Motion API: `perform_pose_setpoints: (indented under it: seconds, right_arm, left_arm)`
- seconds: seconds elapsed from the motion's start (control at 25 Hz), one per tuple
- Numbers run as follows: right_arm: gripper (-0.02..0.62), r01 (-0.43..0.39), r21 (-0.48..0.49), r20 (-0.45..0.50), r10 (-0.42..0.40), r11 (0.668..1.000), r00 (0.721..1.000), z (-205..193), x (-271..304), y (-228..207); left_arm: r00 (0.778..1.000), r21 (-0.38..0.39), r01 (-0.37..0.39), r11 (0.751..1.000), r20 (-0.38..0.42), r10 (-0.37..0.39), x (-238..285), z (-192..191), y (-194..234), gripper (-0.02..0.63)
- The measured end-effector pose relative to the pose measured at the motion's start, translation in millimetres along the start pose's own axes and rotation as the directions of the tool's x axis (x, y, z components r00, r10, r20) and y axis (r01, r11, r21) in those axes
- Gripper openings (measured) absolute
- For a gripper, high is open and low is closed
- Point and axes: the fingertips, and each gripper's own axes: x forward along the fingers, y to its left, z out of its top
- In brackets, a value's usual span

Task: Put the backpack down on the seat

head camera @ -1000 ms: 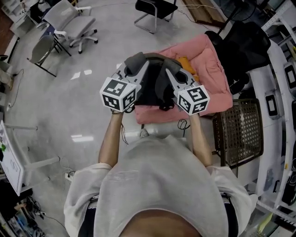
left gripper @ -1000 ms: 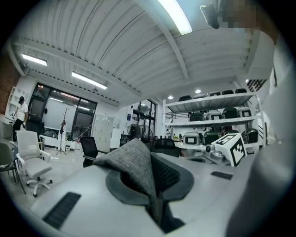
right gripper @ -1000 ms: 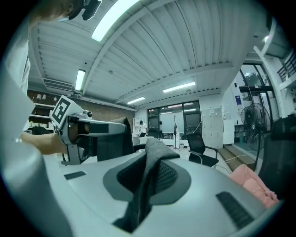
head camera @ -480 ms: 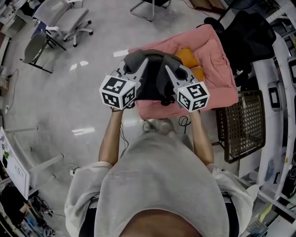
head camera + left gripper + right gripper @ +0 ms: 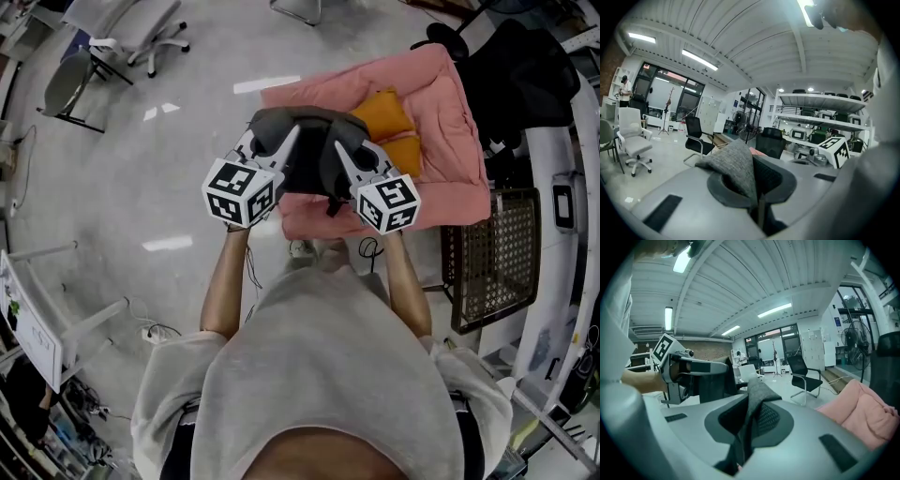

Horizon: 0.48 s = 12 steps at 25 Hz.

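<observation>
Head view: the backpack (image 5: 314, 159) hangs over the near left edge of the pink seat (image 5: 450, 141). Left gripper view: the left tongs (image 5: 757, 190) pinch its grey fabric (image 5: 736, 168). Right gripper view: the right tongs (image 5: 746, 430) pinch the same fabric. The backpack looks soft and floppy, likely light, so gripping its top at both sides suits.

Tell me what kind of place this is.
Most likely an indoor lab or workshop-style office, possibly for robotics. There are swivel office chairs on a glossy bare floor, metal shelving loaded with equipment, and strip lights under a ribbed ceiling.
</observation>
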Motion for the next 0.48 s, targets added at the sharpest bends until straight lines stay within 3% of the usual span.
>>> perform_pose_setpoints:
  seconds: [0.48]
  right_arm:
    - [0.028, -0.033, 0.099, -0.088, 0.042, 0.994, 0.995, -59.8, 37.6, -48.2]
  left_arm:
    - [0.993, -0.093, -0.044, 0.995, -0.110, 0.033, 58.2, -53.2, 32.9, 0.031]
